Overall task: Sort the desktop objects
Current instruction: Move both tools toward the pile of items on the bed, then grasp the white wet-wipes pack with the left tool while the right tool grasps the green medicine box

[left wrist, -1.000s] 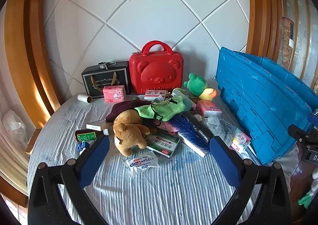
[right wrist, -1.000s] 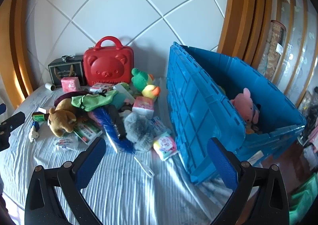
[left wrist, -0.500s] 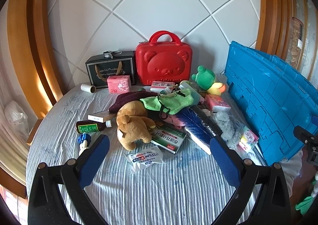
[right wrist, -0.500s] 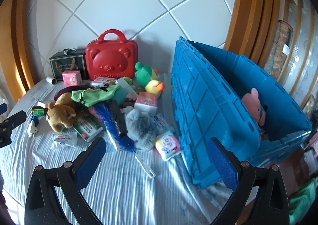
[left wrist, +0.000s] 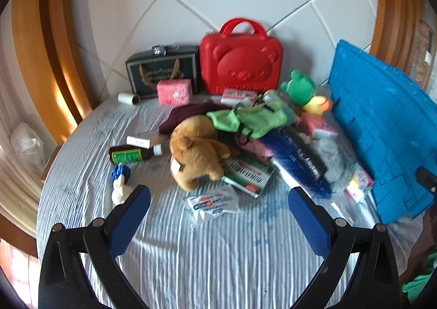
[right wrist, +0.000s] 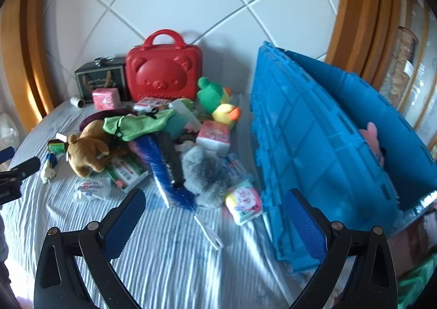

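- Clutter is lying heaped across the middle of a striped cloth-covered surface point(left wrist: 213, 259), with a red bear-face case point(left wrist: 240, 63) and a black gift box point(left wrist: 164, 70) standing upright against the white quilted wall behind it.
- The left hand-held gripper point(left wrist: 218, 208) is hovering low over the near edge of the surface, its blue-padded fingers point(left wrist: 131, 216) spread wide and gripping nothing.
- The right hand-held gripper point(right wrist: 214, 206) is hanging over the right part of the pile, likewise spread apart and empty.
- A brown plush bear point(left wrist: 196, 150) is lying on its side at the front of the heap, head toward the camera, overlapping a green-and-white medicine box point(left wrist: 247, 176).
- A brown bottle point(left wrist: 133, 154) is lying flat to the left of the bear, its long axis running left to right and its white cap pointing toward the bear.
- A blue brush point(right wrist: 166, 169) is lying with its long axis running from the pile toward the camera, its white handle pointing at the near edge; a grey furry toy point(right wrist: 204, 175) is pressing against its right side.
- A white tissue packet point(left wrist: 213, 201) is sitting just in front of the medicine box, between the left gripper's fingers in that view.
- A green frog plush point(right wrist: 211, 93) and a yellow duck plush point(right wrist: 225, 115) are sitting near the blue crate point(right wrist: 314, 150).
- The crate is standing at the right edge of the surface, tilted, with a pink plush point(right wrist: 372, 137) showing inside.
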